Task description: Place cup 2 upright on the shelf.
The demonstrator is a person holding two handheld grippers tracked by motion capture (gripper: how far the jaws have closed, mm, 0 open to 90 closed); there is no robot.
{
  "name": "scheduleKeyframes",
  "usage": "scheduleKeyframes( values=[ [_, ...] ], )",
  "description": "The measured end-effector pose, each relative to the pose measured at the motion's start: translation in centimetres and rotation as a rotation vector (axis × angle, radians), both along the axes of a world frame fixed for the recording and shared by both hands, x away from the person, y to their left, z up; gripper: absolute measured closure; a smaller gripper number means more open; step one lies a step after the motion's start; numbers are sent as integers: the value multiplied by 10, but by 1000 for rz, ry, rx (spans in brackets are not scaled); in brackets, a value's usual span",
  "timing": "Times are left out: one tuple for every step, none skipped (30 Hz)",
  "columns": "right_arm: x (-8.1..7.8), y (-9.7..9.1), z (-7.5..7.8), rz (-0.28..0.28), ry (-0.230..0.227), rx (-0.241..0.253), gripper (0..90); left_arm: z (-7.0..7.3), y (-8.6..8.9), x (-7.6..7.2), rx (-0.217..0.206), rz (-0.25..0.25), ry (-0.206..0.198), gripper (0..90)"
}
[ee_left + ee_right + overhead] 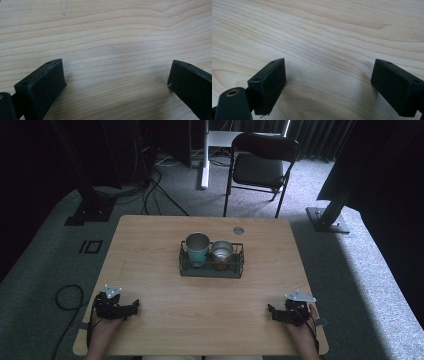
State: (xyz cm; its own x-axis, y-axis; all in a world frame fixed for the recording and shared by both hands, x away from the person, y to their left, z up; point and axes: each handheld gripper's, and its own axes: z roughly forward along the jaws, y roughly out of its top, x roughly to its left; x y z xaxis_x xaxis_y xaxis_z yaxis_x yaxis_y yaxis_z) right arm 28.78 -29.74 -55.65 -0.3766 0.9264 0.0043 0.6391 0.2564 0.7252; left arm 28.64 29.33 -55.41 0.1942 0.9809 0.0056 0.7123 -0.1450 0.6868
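The left gripper (134, 307) is rested on the wooden table (160, 265) at about 8 o'clock of the high view, and it is held by the left hand (102, 330). Its jaws are spread wide in the left gripper view, with only bare wood grain between them. The right gripper (270, 310) is rested at about 4 o'clock, held by the right hand (302, 332). Its jaws are also seen wide apart, and nothing is held in them.

A dark wire basket (212, 269) is placed near the centre of the table, toward 12 o'clock from both grippers and well apart from them. In it, a teal cup (197, 251) is stood upright at the left, and a metal cup (222, 252) is stood just beside it at 3 o'clock.
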Motion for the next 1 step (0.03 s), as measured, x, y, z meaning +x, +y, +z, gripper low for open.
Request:
scheduleKeyframes(
  values=[
    [0,0,0,0,0,0,122,0,0,0,0,0,0,16]
  ],
)
